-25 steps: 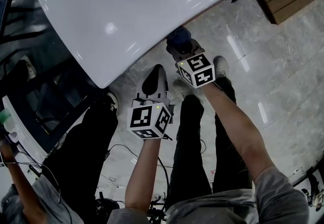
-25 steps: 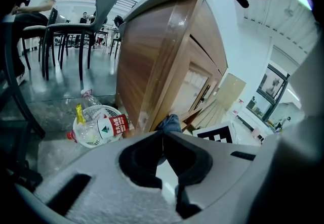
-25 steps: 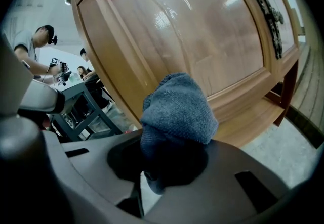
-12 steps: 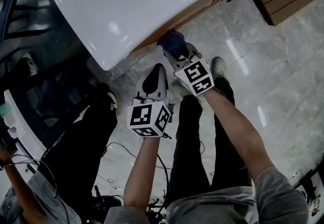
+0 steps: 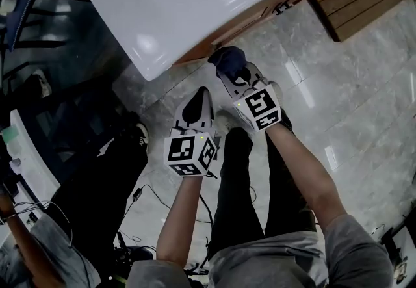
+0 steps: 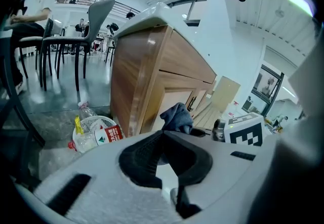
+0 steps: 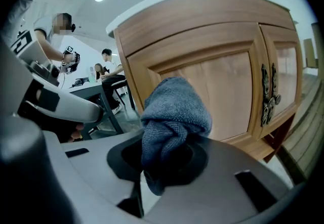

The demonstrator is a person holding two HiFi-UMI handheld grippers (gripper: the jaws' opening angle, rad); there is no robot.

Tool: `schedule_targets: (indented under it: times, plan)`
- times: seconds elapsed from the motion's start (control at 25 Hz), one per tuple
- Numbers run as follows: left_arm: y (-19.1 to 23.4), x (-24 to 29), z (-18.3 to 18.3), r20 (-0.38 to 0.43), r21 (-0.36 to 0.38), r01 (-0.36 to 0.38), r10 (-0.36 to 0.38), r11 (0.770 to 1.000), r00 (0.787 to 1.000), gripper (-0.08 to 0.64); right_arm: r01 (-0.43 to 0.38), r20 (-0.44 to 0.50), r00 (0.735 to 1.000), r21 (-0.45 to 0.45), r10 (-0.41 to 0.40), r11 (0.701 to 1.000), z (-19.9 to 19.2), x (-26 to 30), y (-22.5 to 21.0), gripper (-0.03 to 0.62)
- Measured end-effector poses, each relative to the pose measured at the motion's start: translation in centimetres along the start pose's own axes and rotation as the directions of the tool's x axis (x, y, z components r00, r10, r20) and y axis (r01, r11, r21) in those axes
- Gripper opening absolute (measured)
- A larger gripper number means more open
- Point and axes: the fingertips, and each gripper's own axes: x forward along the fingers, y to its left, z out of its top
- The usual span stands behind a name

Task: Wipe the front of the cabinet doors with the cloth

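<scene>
Before the cabinet's left door [image 7: 223,86], my right tool [image 7: 167,154] pinches the bunched cloth [image 7: 174,112]; my left tool [image 6: 162,134] is pressed together, empty. Most wiping, I judge, is yet to do.

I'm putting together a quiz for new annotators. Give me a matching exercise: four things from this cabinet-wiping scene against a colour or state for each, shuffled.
Things:
1. cloth
2. left claw
3. basket
4. door handles

States:
A. white, holding a bottle
B. dark metal
C. gripped in the right claw
D. shut, empty

Pairs: 1-C, 2-D, 3-A, 4-B.
</scene>
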Motion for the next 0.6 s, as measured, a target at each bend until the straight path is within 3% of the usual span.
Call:
schedule_targets:
  times: [0.6]
  plan:
    - [-7.4, -5.7, 10.4, 0.071, 0.089, 0.017, -0.024, 0.996, 0.997, 0.012, 0.028, 0.096, 0.995, -0.004, -0.028, 1.0, 12.7, -12.5, 1.8, 0.055]
